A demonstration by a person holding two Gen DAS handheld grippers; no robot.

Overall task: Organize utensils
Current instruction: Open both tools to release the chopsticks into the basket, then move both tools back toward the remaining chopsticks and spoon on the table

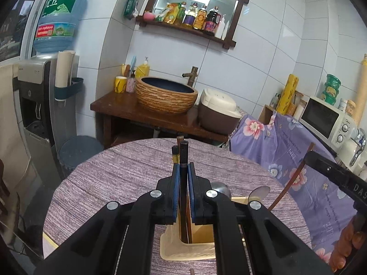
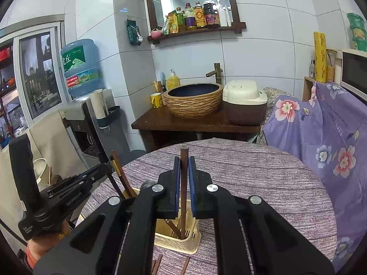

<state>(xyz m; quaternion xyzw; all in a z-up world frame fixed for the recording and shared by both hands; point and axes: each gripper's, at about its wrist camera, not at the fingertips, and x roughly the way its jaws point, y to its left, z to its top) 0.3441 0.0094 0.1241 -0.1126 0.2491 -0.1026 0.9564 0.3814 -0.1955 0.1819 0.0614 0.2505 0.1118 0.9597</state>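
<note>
Purple tablecloth (image 2: 263, 178), cream holder (image 2: 183, 243), both tools clamp upright chopsticks: left tool (image 1: 183, 171) (dark chopstick (image 1: 184, 160)), right tool (image 2: 183, 167) brown chopstick (image 2: 183, 174).

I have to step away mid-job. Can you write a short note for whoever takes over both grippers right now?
Left gripper: shut on a dark, black-tipped chopstick, held upright over the cream plastic utensil holder.
Right gripper: shut on a brown wooden chopstick, its lower end inside the holder.
Done: several chopsticks and a metal spoon are in the holder.
Left: release both, then gather the loose brown chopsticks on the purple tablecloth.
</note>
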